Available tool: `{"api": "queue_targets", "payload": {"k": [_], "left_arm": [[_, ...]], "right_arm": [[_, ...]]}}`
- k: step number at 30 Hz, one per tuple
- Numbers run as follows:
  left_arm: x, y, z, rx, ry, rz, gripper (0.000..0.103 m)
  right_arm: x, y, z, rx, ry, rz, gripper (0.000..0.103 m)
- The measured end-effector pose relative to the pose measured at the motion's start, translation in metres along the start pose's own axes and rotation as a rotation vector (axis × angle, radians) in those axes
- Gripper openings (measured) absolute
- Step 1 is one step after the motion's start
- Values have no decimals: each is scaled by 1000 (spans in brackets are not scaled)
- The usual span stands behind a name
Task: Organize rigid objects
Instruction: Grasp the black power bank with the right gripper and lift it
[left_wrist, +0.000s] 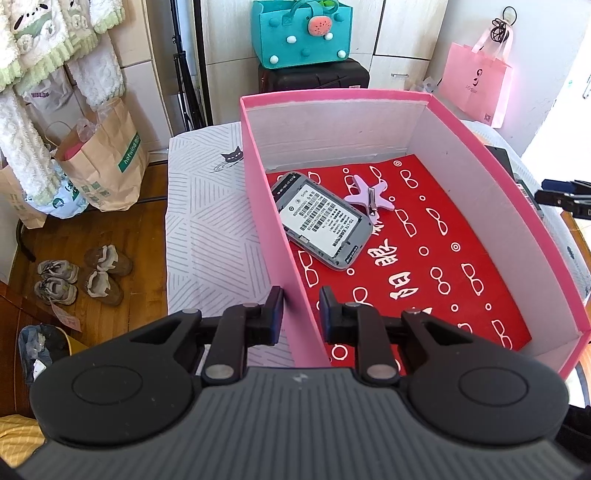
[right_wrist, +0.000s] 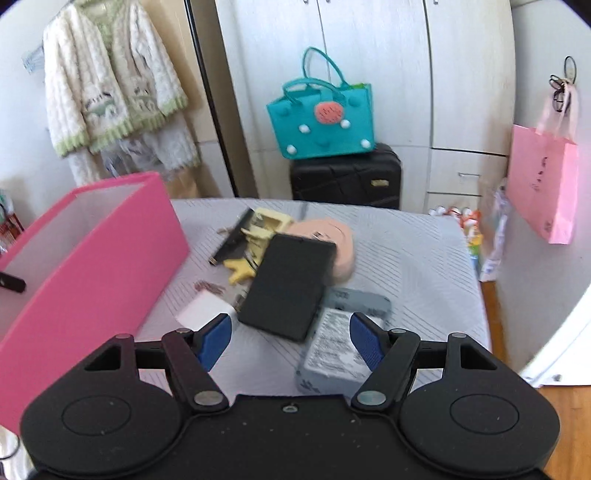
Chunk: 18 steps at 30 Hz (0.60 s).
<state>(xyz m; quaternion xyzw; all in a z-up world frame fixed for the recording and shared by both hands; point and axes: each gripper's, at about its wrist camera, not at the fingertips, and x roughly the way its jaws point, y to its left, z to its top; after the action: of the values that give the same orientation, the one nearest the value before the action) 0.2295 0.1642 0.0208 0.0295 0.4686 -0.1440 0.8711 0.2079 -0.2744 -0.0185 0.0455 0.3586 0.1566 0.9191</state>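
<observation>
A pink box (left_wrist: 266, 206) with a red patterned floor stands on the bed; it holds a grey router (left_wrist: 319, 218) lying label up and a lilac star clip (left_wrist: 369, 194). My left gripper (left_wrist: 301, 314) straddles the box's left wall, one finger on each side, and appears shut on it. In the right wrist view the pink box (right_wrist: 92, 266) is at left. My right gripper (right_wrist: 290, 336) is open and empty above a pile: a black flat case (right_wrist: 288, 284), a grey labelled box (right_wrist: 336, 350), a white block (right_wrist: 205, 310), yellow pieces (right_wrist: 258, 229) and a peach round case (right_wrist: 332, 240).
The bed has a grey striped cover (right_wrist: 413, 266). A black suitcase (right_wrist: 347, 177) with a teal bag (right_wrist: 321, 118) stands beyond it. A pink bag (right_wrist: 543, 184) hangs at right. Shoes (left_wrist: 81, 277) and paper bags (left_wrist: 107, 162) are on the floor at left.
</observation>
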Motion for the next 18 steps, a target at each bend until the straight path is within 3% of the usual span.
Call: {"api": "queue_targets", "payload": {"k": [4, 12, 18], "left_arm": [[0, -1, 0, 7, 1, 14, 17], [-1, -3, -1, 25, -5, 31, 16], [-1, -4, -2, 23, -5, 30, 16]], "right_arm": [[16, 8, 6, 17, -7, 29, 75], [54, 34, 11, -57, -47, -163, 76], [75, 37, 9, -65, -7, -220, 75]]}}
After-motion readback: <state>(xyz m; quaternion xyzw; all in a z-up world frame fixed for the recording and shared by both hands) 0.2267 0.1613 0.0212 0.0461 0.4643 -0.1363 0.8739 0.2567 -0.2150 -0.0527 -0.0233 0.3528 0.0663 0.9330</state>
